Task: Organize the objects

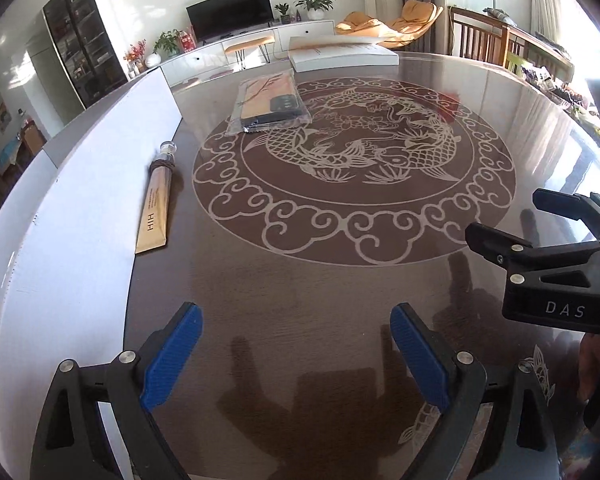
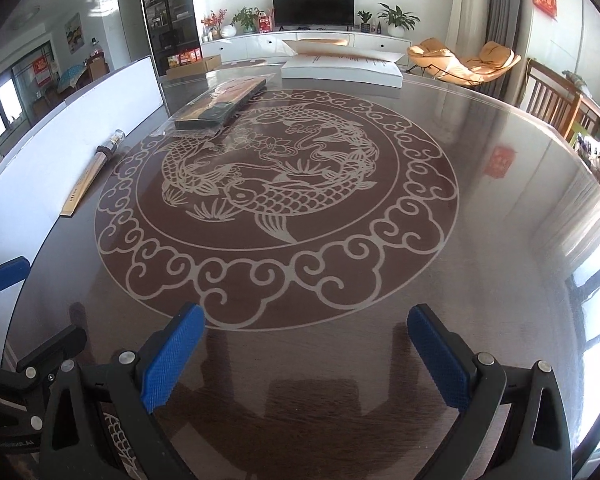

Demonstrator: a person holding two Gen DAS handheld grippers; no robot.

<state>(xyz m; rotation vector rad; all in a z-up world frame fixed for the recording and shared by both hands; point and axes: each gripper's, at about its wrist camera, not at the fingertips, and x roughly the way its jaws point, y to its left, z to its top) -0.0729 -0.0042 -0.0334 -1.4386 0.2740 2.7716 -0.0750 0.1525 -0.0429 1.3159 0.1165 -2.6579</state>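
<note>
The table [image 2: 480, 240] is dark wood under glossy, mirror-like glass. The fingertips [image 2: 172, 360] carry rough blue rubbery pads. The packet [image 1: 270, 104] is clear, shiny plastic.

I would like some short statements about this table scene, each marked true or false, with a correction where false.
1. Both the left gripper and the right gripper are open and hold nothing. True.
2. The long tan packet lies beside the white board. True.
3. The plastic-wrapped package is held between fingers. False: it lies on the table, untouched.
4. The white flat box sits at the near table edge. False: it is at the far edge.
</note>
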